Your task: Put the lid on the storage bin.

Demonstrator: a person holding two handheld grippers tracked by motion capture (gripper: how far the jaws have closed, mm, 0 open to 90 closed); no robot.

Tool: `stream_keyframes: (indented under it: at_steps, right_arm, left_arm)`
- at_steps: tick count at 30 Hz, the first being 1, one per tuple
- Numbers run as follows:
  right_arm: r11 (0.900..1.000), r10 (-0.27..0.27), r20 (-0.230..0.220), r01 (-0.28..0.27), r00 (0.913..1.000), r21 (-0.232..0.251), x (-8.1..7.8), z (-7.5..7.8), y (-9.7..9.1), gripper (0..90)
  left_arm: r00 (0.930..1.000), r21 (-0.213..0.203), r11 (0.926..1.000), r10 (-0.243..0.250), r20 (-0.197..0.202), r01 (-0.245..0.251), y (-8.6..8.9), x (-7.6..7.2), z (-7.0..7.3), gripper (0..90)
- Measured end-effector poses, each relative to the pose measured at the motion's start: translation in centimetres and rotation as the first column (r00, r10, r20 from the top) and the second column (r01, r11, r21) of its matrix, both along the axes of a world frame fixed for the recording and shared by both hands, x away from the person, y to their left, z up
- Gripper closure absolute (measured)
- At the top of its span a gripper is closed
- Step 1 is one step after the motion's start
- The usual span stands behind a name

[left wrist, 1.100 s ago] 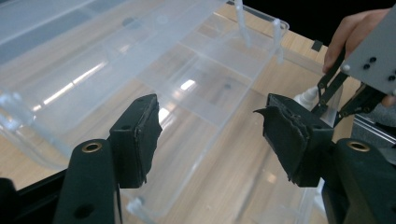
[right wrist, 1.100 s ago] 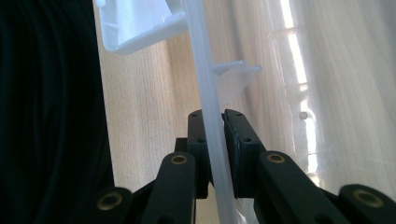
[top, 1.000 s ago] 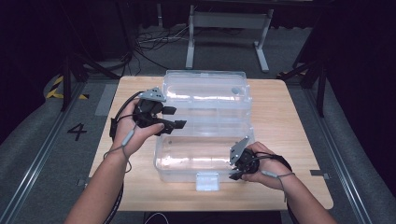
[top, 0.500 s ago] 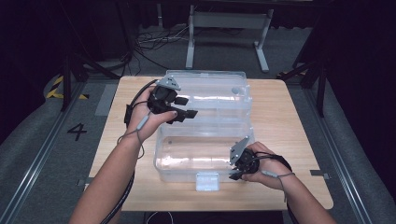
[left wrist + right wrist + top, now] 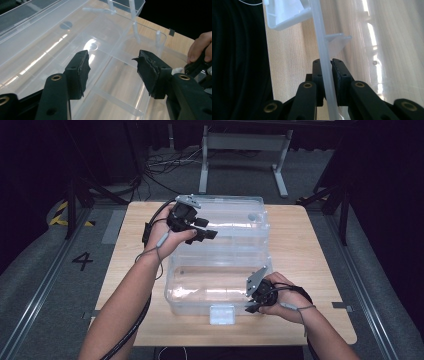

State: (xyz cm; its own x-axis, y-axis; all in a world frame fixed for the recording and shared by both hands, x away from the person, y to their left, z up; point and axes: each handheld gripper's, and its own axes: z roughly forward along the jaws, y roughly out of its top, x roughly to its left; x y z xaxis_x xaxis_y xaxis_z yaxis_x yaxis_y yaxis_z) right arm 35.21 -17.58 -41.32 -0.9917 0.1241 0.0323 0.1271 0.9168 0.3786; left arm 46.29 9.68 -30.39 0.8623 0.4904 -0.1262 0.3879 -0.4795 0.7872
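Table [image 5: 310,250]; right claw [image 5: 327,72] clamping box rim [image 5: 322,45]

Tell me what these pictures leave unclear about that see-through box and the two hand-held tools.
- High view: the right tool is too small and dark to show whether its tips touch the clear box.
- Right gripper view: the box rim between the tips runs off the top and bottom edges.
- Left gripper view: the left tool has been closing on nothing; glare blurs the lid.

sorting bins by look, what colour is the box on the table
Clear see-through plastic box; best in the high view.
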Motion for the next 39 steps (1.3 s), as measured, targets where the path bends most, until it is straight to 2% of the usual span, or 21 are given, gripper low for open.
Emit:
stream_keyframes:
  at_steps: [13,17,20,26,34,39]
  right_arm:
    - [0.9999,-0.009,-0.012,0.009,0.9999,0.01,0.0,0.0,0.0,81.4]
    - [0.9999,-0.009,-0.011,0.009,0.9999,0.01,0.0,0.0,0.0,81.5]
    - [0.9999,-0.009,-0.011,0.009,0.9999,0.01,0.0,0.0,0.0,81.4]
    - [0.9998,-0.015,-0.016,0.015,0.9998,0.012,0.0,-0.1,0.0,81.3]
    - [0.9998,-0.016,-0.015,0.016,0.9998,0.012,0.0,-0.1,0.0,81.2]
    - [0.9998,-0.006,-0.011,0.006,0.9999,0.017,0.0,-0.2,0.0,81.2]
  left_arm:
    - [0.9978,0.027,0.9992,-0.027,-0.061,0.029,-1.3,1.5,-1.4,47.4]
    - [0.9978,0.043,0.9988,-0.023,-0.062,0.025,-1.5,1.5,-1.5,49.4]
    - [0.9967,0.04,0.9987,-0.029,-0.075,0.032,-1.6,1.6,-1.6,51.9]
    - [0.9969,0.049,0.9982,-0.03,-0.073,0.034,-1.9,1.6,-1.6,57.0]
    - [0.9965,0.033,0.9988,-0.033,-0.077,0.036,-1.8,1.7,-1.7,62.4]
    - [0.9952,0.043,0.9984,-0.034,-0.092,0.038,-1.7,1.6,-1.5,70.3]
